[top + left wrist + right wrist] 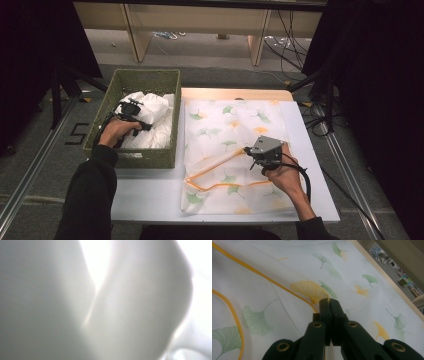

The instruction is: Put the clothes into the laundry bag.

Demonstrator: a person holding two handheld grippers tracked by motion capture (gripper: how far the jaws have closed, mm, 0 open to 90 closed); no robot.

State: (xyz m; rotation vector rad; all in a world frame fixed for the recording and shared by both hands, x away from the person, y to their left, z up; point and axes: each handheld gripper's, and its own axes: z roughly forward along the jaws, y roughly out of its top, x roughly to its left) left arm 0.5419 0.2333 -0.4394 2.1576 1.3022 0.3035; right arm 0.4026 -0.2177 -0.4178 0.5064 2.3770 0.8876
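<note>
Right hand-held gripper pinches leaf-print cloth; edge visible up close.

left gripper: arm stretched forward, jaws pointing down, state unclear | right gripper: jaws pressed together, forearm angled inward

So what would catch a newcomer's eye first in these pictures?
Probably the white mesh bag printed with ginkgo leaves and edged in orange, spread over the white table; the right tool is shut on its orange edge. At the left, the left tool dips into white cloth piled in a green woven basket.
</note>
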